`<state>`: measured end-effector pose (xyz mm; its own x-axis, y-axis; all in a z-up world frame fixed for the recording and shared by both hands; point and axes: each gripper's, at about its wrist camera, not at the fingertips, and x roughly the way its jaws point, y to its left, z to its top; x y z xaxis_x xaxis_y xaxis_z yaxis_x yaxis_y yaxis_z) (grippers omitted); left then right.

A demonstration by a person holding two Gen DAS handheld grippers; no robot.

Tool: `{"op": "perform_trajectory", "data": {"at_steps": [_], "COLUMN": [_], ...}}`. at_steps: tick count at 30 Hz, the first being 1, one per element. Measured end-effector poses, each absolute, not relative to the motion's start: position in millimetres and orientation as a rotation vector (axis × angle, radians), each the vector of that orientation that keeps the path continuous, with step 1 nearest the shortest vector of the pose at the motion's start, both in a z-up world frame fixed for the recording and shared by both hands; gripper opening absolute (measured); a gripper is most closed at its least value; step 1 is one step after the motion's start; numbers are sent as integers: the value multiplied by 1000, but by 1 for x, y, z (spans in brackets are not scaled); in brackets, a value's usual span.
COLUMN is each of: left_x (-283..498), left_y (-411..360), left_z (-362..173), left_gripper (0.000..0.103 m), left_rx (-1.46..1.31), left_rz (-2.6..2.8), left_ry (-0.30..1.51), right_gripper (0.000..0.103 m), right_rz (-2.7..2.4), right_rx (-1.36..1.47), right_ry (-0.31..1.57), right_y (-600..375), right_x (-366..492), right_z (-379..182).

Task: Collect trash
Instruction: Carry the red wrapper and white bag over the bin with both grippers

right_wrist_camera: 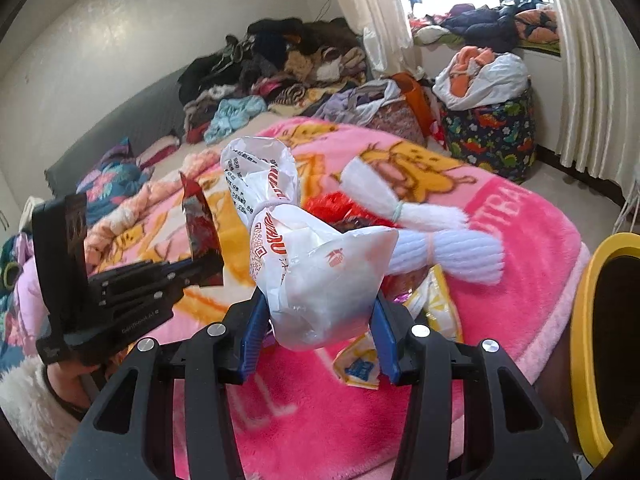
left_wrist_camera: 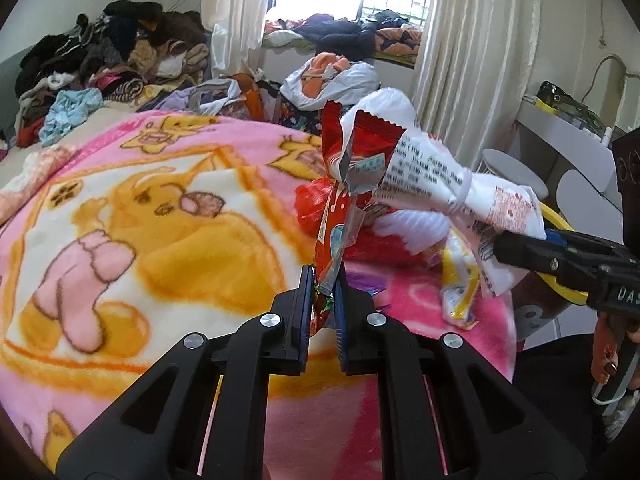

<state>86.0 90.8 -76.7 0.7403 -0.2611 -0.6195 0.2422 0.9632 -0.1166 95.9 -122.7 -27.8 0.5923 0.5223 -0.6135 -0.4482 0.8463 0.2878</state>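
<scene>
My left gripper (left_wrist_camera: 324, 292) is shut on the lower end of a crumpled red snack wrapper (left_wrist_camera: 348, 168), which stands up above the pink cartoon blanket (left_wrist_camera: 160, 220). In the right wrist view the same gripper (right_wrist_camera: 196, 270) comes in from the left, holding the red wrapper (right_wrist_camera: 200, 220). My right gripper (right_wrist_camera: 320, 332) is shut on a knotted white plastic bag with red print (right_wrist_camera: 320, 272), its blue pads pressing both sides. From the left wrist view the right gripper (left_wrist_camera: 500, 248) holds that white bag (left_wrist_camera: 432, 172) close beside the wrapper.
A yellow wrapper (right_wrist_camera: 360, 364), a red plastic bag (right_wrist_camera: 332, 204) and two white fluffy bundles (right_wrist_camera: 448, 252) lie on the blanket (right_wrist_camera: 520, 240). A yellow-rimmed bin (right_wrist_camera: 584, 320) stands off the bed's right edge. Clothes (right_wrist_camera: 280, 64) are piled at the far end.
</scene>
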Motion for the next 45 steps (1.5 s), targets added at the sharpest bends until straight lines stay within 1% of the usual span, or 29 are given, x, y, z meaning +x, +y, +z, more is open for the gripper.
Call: {"op": "perform_trajectory", "data": {"at_steps": [18,45], "left_x": [80,82], "left_y": [45,-23], "left_z": [-50,-43], "left_gripper": [6,6], "left_rx": [9,82], "left_rz": [-353,-448], "left_ry": [623,607], "right_gripper": [45,45], "right_rz": [487,344], "right_rx": [192,303], "right_ry": [688,636], "right_y": [-176,-256], "right_x": [89,82], "right_z": [-7,0]}}
